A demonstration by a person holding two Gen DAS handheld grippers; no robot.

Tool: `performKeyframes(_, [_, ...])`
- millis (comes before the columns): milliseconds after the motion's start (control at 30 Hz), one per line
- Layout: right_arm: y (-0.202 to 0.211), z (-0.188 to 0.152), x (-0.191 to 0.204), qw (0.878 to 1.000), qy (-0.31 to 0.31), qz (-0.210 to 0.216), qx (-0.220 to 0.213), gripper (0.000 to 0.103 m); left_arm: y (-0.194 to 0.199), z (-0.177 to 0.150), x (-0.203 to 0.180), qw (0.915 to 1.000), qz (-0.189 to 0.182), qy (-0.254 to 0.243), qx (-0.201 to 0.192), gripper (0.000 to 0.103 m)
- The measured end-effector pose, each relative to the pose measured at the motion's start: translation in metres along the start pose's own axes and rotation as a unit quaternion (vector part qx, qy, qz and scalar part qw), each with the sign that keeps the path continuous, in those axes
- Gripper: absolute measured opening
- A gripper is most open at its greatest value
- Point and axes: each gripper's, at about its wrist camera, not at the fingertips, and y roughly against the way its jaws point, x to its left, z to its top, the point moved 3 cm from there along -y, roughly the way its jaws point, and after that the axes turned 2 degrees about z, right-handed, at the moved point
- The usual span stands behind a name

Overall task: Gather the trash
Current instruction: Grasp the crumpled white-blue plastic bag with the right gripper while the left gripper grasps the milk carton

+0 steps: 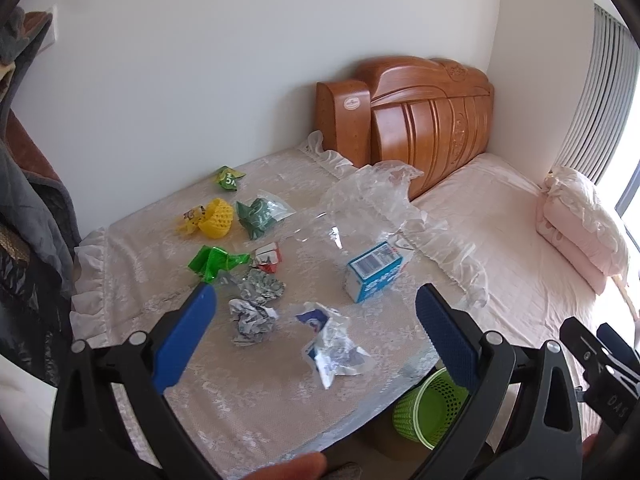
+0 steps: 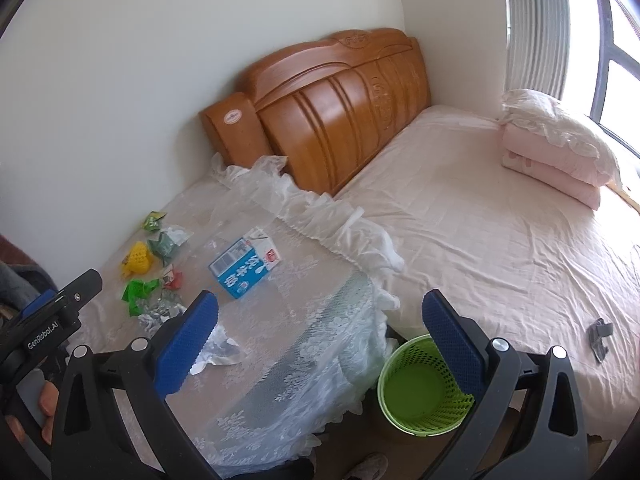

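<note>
Trash lies on a lace-covered table (image 1: 168, 292): a blue and white carton (image 1: 374, 270) (image 2: 244, 266), a clear plastic bag (image 1: 360, 204), crumpled papers (image 1: 252, 320) (image 1: 334, 346), green wrappers (image 1: 216, 262) (image 1: 258, 212) and a yellow foam net (image 1: 216, 218). A green mesh bin (image 2: 420, 388) (image 1: 430, 406) stands empty on the floor beside the table. My left gripper (image 1: 316, 296) is open and empty above the crumpled papers. My right gripper (image 2: 320, 304) is open and empty above the table's edge, left of the bin.
A bed with a pink sheet (image 2: 480, 232), folded pink bedding (image 2: 556, 152) and a wooden headboard (image 2: 332, 100) fills the right side. A small grey object (image 2: 598, 334) lies on the sheet. Dark clothes (image 1: 28, 200) hang at the left. A window (image 2: 616, 60) is far right.
</note>
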Motion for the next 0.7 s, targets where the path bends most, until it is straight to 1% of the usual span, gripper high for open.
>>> performKeyframes(100, [-0.016,-0.01,0.014,0.999,0.034,0.02,0.011,0.101,-0.012,-0.007,0.019,0.9999,0.001,0.006,0.014,0.095])
performKeyframes(233, [-0.051,-0.034,0.042,0.994,0.087,0.049,0.049,0.101,-0.036,-0.024,0.059,0.9984,0.01,0.029,0.048,0.095])
performKeyframes(333, [-0.077,-0.054,0.065,0.987,0.11,0.08,0.08,0.101,-0.054,-0.038,0.087,0.9964,0.019,0.038,0.073,0.095])
performKeyframes(467, [-0.107,-0.077,0.099,0.98,0.131,0.104,0.107,0.101,-0.068,-0.052,0.119,0.9949,0.035,0.042,0.085,0.095])
performKeyframes(600, [-0.132,-0.084,0.123,0.977,0.137,0.105,0.124,0.101,-0.081,-0.056,0.137,0.9934,0.044,0.037,0.1,0.095])
performKeyframes(700, [-0.149,-0.085,0.135,0.977,0.136,0.098,0.129,0.101,-0.091,-0.056,0.147,0.9927,0.039,0.039,0.108,0.095])
